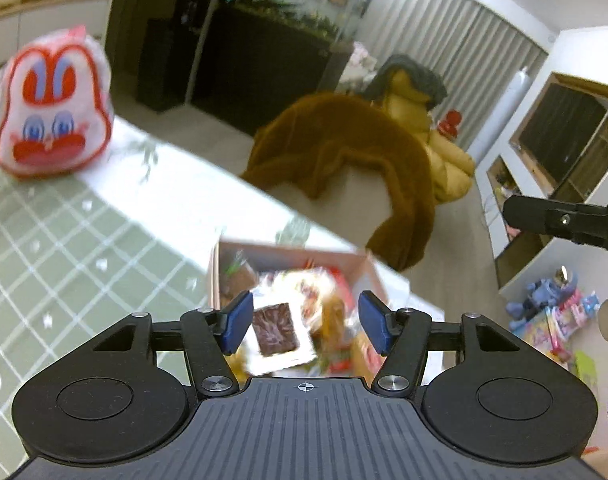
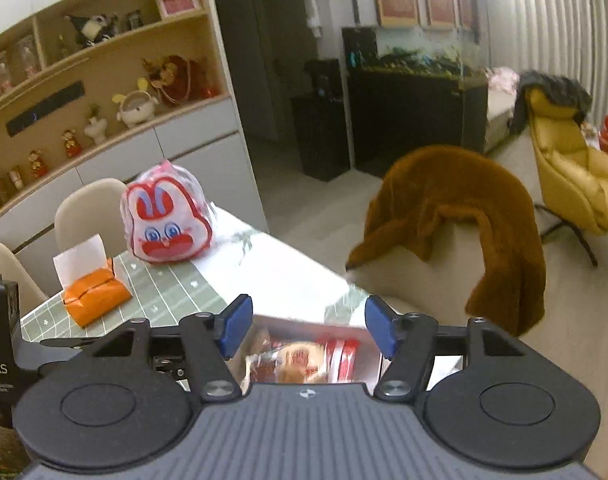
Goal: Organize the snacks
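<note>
A cardboard box [image 1: 288, 252] of snack packets sits at the near corner of the table. My left gripper [image 1: 305, 300] hangs open above it, blue pads wide apart and touching nothing. Below the gap lies a blurred white packet with a brown window [image 1: 276, 332], beside red and orange packets [image 1: 343, 284]. In the right wrist view my right gripper [image 2: 307, 304] is also open over the box [image 2: 304, 322], with nothing between its pads. An orange-yellow packet [image 2: 300, 360] and a red-and-white one [image 2: 343, 356] show under it.
A rabbit-face bag [image 2: 166, 216] and an orange tissue pack [image 2: 94, 300] stand further back on the green checked tablecloth [image 1: 64, 240]. A brown fur coat [image 2: 463, 216] drapes over a chair past the table's edge. Behind it stands a yellow armchair [image 2: 575, 176].
</note>
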Demonstrator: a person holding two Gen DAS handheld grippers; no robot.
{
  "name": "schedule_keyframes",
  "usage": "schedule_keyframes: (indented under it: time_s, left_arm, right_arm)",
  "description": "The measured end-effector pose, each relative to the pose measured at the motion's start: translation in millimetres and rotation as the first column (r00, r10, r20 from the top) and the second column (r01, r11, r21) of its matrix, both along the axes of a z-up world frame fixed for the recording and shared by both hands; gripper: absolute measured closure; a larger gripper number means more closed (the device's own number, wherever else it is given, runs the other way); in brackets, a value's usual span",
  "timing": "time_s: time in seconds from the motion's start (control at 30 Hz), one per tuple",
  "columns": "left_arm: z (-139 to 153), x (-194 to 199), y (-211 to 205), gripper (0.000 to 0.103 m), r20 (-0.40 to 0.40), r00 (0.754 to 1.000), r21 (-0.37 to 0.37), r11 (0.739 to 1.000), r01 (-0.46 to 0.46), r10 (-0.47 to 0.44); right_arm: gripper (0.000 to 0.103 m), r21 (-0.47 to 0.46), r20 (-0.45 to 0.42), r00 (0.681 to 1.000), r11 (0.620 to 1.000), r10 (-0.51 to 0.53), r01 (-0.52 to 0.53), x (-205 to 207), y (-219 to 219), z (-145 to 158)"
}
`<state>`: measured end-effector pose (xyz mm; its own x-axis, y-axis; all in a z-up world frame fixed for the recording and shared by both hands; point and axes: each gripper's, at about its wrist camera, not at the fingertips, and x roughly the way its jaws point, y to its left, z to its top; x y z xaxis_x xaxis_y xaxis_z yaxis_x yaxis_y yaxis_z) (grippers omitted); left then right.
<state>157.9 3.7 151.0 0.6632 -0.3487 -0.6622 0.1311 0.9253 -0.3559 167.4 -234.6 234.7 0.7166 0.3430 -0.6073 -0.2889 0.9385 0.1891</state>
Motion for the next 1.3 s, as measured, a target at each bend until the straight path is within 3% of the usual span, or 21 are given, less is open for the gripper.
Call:
schedule_keyframes:
  time_s: [0.2, 0.37, 0.53, 0.7, 0.87, 1.0, 1.07, 1.1, 1.2, 1.3]
  left_arm:
    - [-25.0, -34.5, 14.5, 0.039, -0.004, 0.999, -0.011, 0.999, -0.048, 0.048]
    - [-54.1, -87.7, 11.0, 0.039, 0.054, 0.994, 0.115, 0.988, -0.105, 0.099]
    - [-87.3, -133.9, 11.3, 0.039, 0.085, 0.991, 0.269, 0.955, -0.124, 0.105]
    - [-119.8, -145.1, 28.1, 0.039, 0.011, 0.991, 0.285, 0.949, -0.134, 0.137]
    - [-134.1, -151.3, 18.9, 0.037, 0.053, 0.994, 0.357, 0.928, -0.104, 0.091]
    - [-138.5, -142.3, 9.9, 0.033, 0.085, 0.994, 0.352, 0.932, -0.087, 0.061]
    - [-138.9, -138.8, 6.4, 0.031, 0.076, 0.995, 0.354, 0.931, -0.091, 0.068]
    - [-138.5, -137.6, 4.8, 0.031, 0.072, 0.995, 0.355, 0.93, -0.095, 0.074]
    - [-141.5, -139.1, 1.2, 0.031, 0.091, 0.992, 0.352, 0.929, -0.116, 0.089]
    - [-146.8, -145.0, -0.7, 0.031, 0.142, 0.986, 0.349, 0.928, -0.133, 0.088]
  right_arm:
    - [0.04, -0.003, -0.021, 0.999, 1.0, -0.028, 0.028, -21.5, 0.0, -30.5]
    - [0.034, -0.074, 0.01, 1.0, 0.997, -0.021, 0.022, -60.6, 22.5, -73.7]
    - [0.033, -0.179, -0.037, 0.999, 0.984, -0.013, 0.007, -105.3, 63.2, -147.6]
    - [0.033, -0.153, -0.126, 0.991, 0.988, -0.039, 0.019, -124.5, 82.6, -195.8]
    - [0.032, -0.148, -0.19, 0.979, 0.988, -0.079, 0.051, -125.6, 85.0, -220.5]
    - [0.026, -0.192, -0.151, 0.979, 0.976, -0.134, 0.103, -130.5, 85.7, -226.2]
    - [0.005, -0.222, -0.143, 0.971, 0.962, -0.193, 0.159, -128.3, 82.9, -230.8]
    - [0.001, -0.217, -0.149, 0.961, 0.956, -0.233, 0.198, -127.2, 77.9, -233.2]
    - [0.0, -0.191, -0.103, 0.942, 0.936, -0.318, 0.295, -136.1, 64.4, -238.7]
    - [0.0, -0.176, -0.043, 0.944, 0.933, -0.327, 0.315, -147.1, 62.2, -243.6]
